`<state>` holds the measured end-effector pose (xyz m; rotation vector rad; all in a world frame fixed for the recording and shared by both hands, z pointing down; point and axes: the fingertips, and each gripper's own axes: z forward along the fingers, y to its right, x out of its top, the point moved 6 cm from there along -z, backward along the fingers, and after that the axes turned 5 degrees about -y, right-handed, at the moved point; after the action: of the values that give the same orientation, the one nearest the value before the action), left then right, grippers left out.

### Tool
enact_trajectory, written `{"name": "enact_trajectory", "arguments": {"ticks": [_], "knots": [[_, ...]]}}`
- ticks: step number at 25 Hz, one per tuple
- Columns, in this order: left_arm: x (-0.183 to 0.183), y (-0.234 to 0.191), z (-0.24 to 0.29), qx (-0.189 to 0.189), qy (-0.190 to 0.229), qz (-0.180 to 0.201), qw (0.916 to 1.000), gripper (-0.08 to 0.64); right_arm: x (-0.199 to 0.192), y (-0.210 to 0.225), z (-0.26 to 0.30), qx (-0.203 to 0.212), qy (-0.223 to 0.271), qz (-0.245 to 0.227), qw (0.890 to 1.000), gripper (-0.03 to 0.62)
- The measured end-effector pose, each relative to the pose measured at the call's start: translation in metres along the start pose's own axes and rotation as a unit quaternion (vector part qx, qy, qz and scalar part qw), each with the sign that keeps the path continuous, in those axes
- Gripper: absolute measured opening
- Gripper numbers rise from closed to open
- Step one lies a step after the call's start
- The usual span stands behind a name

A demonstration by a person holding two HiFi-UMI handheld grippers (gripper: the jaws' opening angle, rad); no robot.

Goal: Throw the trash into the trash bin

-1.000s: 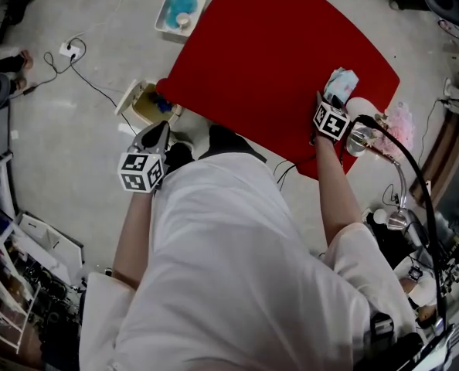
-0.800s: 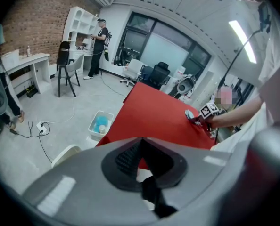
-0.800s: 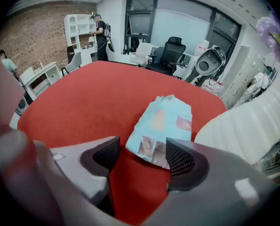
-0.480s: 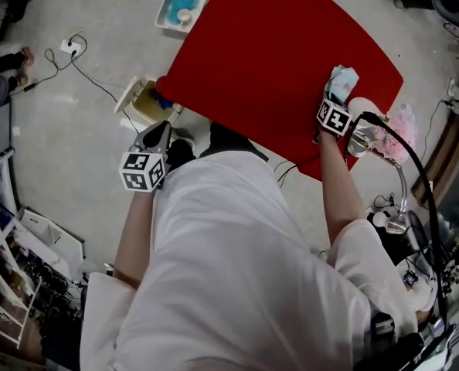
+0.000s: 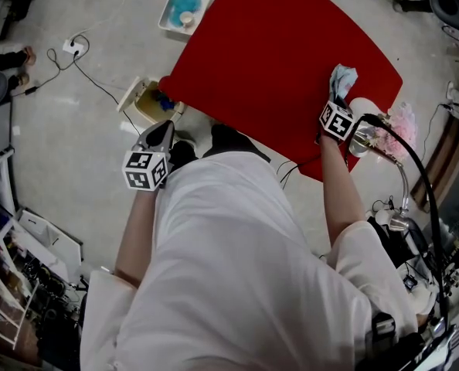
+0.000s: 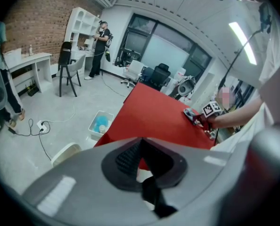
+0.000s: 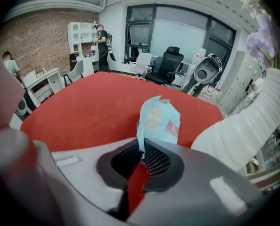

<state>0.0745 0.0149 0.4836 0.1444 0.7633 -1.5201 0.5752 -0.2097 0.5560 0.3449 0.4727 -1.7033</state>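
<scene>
Head view steeply down over red table (image 5: 276, 60); left gripper view faces it from beside its corner, right gripper view close above it; all share it.

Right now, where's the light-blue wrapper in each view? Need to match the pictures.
Head view: wrapper at upper right, over the red table near its right edge.
Left gripper view: wrapper small, right of centre, by the table's right edge.
Right gripper view: wrapper at centre, pinched in the right tool, whose jaws have just closed on it.
Shared landmark: the red table.
</scene>
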Motion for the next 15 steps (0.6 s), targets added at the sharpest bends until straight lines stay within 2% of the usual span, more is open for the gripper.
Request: {"name": "enact_trajectory", "arguments": {"ticks": [6, 15], "knots": [[-0.019, -0.006, -0.019, 0.008, 0.012, -0.008, 0.9999, 0.005, 0.005, -0.035, -0.020, 0.032, 0.034, -0.015, 0.999, 0.008], [-0.044, -0.025, -0.053, 0.023, 0.037, -0.033, 0.9985, 0.005, 0.015, -0.123, -0.041, 0.106, 0.053, -0.063, 0.991, 0.008]]}}
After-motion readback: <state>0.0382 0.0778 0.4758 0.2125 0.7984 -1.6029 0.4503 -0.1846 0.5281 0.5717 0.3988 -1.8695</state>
